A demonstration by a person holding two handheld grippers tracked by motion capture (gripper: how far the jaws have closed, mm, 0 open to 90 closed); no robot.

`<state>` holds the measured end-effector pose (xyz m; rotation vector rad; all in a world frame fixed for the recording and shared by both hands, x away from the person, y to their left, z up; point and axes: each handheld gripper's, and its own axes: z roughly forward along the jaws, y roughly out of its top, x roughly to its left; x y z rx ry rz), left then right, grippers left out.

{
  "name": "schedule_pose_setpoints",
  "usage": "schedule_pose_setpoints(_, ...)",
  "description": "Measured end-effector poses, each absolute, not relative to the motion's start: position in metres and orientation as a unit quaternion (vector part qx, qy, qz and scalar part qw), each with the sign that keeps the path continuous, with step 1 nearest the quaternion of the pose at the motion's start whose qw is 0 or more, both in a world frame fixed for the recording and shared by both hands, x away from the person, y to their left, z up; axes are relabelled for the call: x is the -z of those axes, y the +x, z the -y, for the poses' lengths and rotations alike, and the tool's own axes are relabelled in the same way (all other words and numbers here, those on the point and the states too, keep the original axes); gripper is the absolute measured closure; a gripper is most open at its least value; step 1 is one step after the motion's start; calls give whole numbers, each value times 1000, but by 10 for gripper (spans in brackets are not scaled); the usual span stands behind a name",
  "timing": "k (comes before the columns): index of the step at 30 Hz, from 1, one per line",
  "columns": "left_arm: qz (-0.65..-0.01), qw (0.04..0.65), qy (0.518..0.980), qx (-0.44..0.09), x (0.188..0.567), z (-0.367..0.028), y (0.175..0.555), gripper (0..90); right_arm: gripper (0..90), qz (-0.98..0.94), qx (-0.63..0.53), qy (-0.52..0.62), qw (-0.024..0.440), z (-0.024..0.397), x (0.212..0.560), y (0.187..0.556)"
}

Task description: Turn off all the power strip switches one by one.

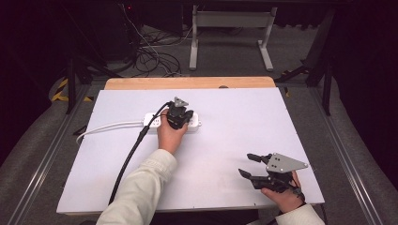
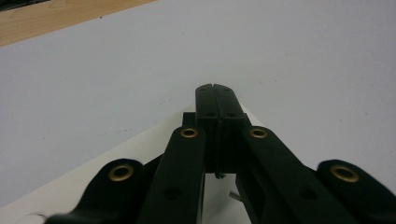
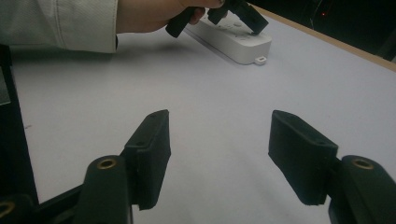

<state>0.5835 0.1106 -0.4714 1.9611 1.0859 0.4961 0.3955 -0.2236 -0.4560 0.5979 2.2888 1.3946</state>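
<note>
Jaws pressed flat together, with nothing between them, mark the left gripper (image 1: 179, 116), which the person's left hand (image 1: 170, 136) holds down on the long white plastic power strip (image 1: 193, 123); its tip rests on the strip's top face, though the exact spot under it is hidden. That strip lies across the far middle of the white counter (image 1: 225, 154), its white cord (image 1: 108, 127) trailing off to the left. Well apart, at the near right corner, the right gripper (image 1: 249, 165) sits idle with jaws spread wide and empty. By my reading, the step in hand is pressing something on the strip, probably its switch. Next would call for a firm downward push, then lifting clear without dragging the strip.
</note>
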Motion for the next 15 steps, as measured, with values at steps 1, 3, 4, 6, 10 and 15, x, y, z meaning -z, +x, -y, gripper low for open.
schedule_pose_setpoints(1, -433, 411, 776, -202, 471, -111, 583, 899, 393, -817, -498, 214, 196, 224, 456, 395)
schedule_pose_setpoints(3, -436, 415, 773, -198, 473, -114, 584, 899, 394, -817, -498, 213, 196, 223, 456, 395)
schedule_pose_setpoints(4, -437, 417, 773, -196, 473, -115, 584, 899, 394, -817, -498, 213, 196, 223, 456, 395)
schedule_pose_setpoints(6, -437, 413, 774, -197, 473, -114, 583, 899, 393, -817, -498, 214, 195, 223, 456, 395)
schedule_pose_setpoints(10, -437, 408, 777, -199, 474, -115, 584, 899, 393, -817, -499, 213, 196, 223, 456, 395)
schedule_pose_setpoints(15, -435, 412, 776, -198, 474, -118, 585, 899, 394, -817, -498, 213, 196, 222, 456, 395)
